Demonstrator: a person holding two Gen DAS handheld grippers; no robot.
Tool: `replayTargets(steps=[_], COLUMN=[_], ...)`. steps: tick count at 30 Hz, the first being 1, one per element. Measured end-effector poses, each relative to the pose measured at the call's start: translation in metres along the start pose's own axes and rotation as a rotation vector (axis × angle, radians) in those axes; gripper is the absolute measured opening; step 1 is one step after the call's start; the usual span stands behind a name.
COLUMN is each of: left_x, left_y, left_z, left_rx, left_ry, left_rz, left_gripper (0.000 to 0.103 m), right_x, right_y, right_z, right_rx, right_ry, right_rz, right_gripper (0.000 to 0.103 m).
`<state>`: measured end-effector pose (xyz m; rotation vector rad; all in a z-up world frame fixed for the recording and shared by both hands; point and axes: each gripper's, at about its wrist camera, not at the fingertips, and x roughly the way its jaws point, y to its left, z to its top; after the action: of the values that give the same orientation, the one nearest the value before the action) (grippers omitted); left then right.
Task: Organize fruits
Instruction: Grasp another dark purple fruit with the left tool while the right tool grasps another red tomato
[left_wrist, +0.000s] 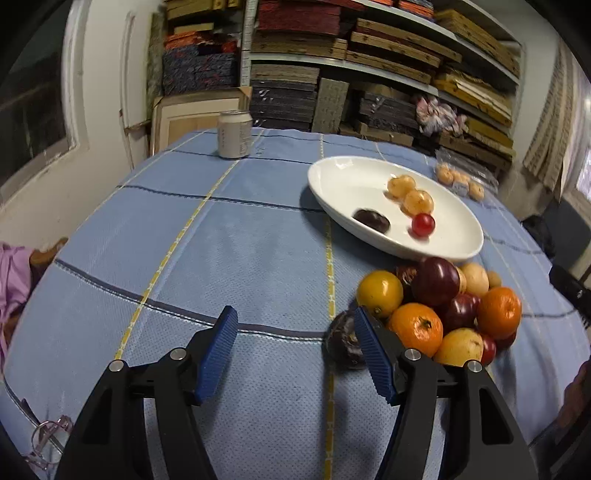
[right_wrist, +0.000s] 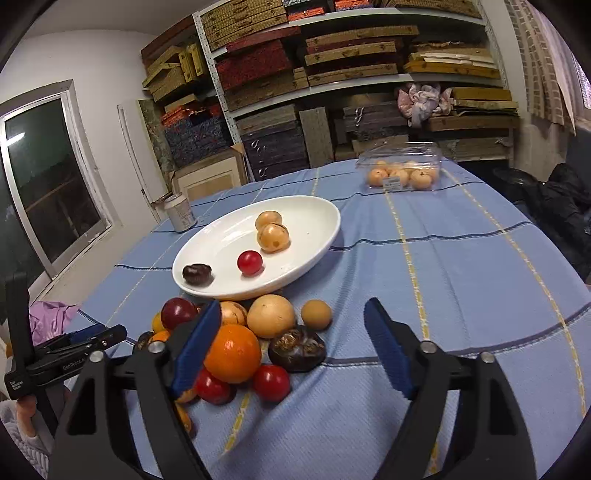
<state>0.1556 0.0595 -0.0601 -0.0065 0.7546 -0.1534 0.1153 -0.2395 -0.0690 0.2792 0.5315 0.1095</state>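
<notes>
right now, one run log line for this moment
left gripper: open, empty | right gripper: open, empty | white oval ceramic dish: four fruits | loose fruit pile: on blue checked tablecloth

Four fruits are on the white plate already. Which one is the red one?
The small round cherry tomato, lying mid-plate between the dark brown fruit and the two tan fruits. It is the only glossy bright red one on the white plate.

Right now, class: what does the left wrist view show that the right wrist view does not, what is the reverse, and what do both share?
Only the left wrist view: the left gripper's own open fingers and bare cloth between them.
Only the right wrist view: the window, the whole clear fruit box, and the left gripper from the side.
Both: the white plate with four fruits, the fruit pile, the can, the shelves.
</notes>
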Motion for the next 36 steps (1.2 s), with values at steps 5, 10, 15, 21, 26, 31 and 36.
replayTargets(steps=[5,10,15,21,26,31,36], left_x=[0.002,0.01,0.021,0.031,0.029,0.035,0.037], left_y=[-0.016,-0.02,-0.029,-0.011,0.006,0.003,0.005], left_z=[-0.008,-0.009,-0.008,-0.002,-0.001,-0.003,0.0], left_rx=[0.079,0.099,0.139,0.08,0.019,0.035,0.012], left_ry=[0.014,0.047,0.076,0.097,0.111,0.139,0.129], left_rz=[0.003,-0.016,-0.007,0.061,0.06,0.02,-0.005], left_gripper=[0.066,0.066,0.07,0.077,0.073,0.058,0.052], right_x=[-0.005,-0.005,-0.005,-0.006,-0.007,-0.007,-0.007], right_y=[-0.003,-0.006,-0.004,-0.004,-0.005,-0.004,-0.002], right_z=[-0.005,-0.005,-0.004,-0.004,-0.003,-0.003,-0.003], right_rx=[0.008,0.023,0.015,0.019,0.025,0.014,0.004], right_ry=[0.0,0.003,0.003,0.002,0.0,0.006,0.011], right_rz=[-0.006,-0.01,-0.008,-0.01,-0.009,-0.006,0.002], right_gripper=[0.078,0.079,0.08,0.08,0.08,0.08,0.08])
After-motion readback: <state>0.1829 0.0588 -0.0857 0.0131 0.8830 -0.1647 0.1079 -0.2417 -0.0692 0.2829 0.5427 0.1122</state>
